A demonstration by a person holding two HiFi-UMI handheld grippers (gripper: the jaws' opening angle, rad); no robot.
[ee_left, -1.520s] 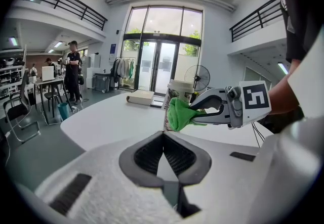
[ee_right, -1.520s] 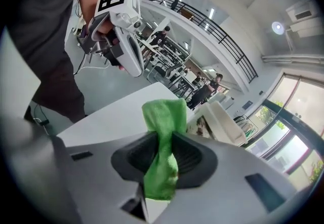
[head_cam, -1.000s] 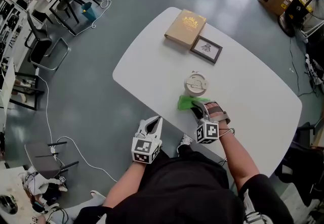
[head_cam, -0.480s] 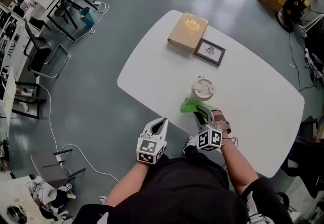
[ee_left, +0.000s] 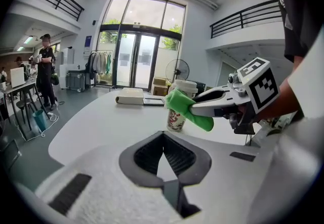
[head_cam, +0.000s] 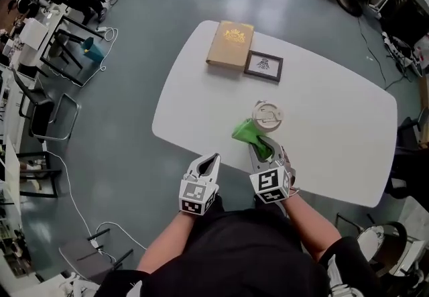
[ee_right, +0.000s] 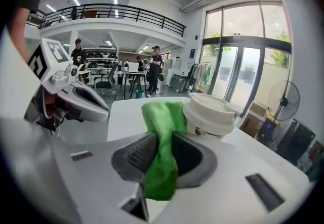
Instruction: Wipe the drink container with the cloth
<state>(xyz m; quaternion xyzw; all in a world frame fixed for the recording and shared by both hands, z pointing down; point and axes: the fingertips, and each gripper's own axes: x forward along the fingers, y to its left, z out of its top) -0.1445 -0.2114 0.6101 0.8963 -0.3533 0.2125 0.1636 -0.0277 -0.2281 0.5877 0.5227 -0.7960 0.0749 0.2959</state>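
A white lidded paper drink cup (head_cam: 267, 115) stands upright near the front of the white table (head_cam: 335, 108). A green cloth (head_cam: 244, 131) is bunched against the cup's left side, and my right gripper (head_cam: 260, 145) is shut on it. The right gripper view shows the cloth (ee_right: 163, 137) hanging between the jaws and its top touching the cup (ee_right: 212, 114). My left gripper (head_cam: 210, 160) hovers at the table's near edge, left of the cup, shut with nothing in it. From the left gripper view the cup (ee_left: 177, 117) is partly hidden behind the cloth (ee_left: 185, 106).
A tan book (head_cam: 230, 44) and a small framed picture (head_cam: 263, 66) lie at the table's far side. The table's front edge runs just under both grippers. Chairs and desks (head_cam: 60, 41) stand on the grey floor to the left.
My right gripper has carried the green cloth forward and up against the cup's side. The left gripper has stayed at the table edge. The head view has shifted.
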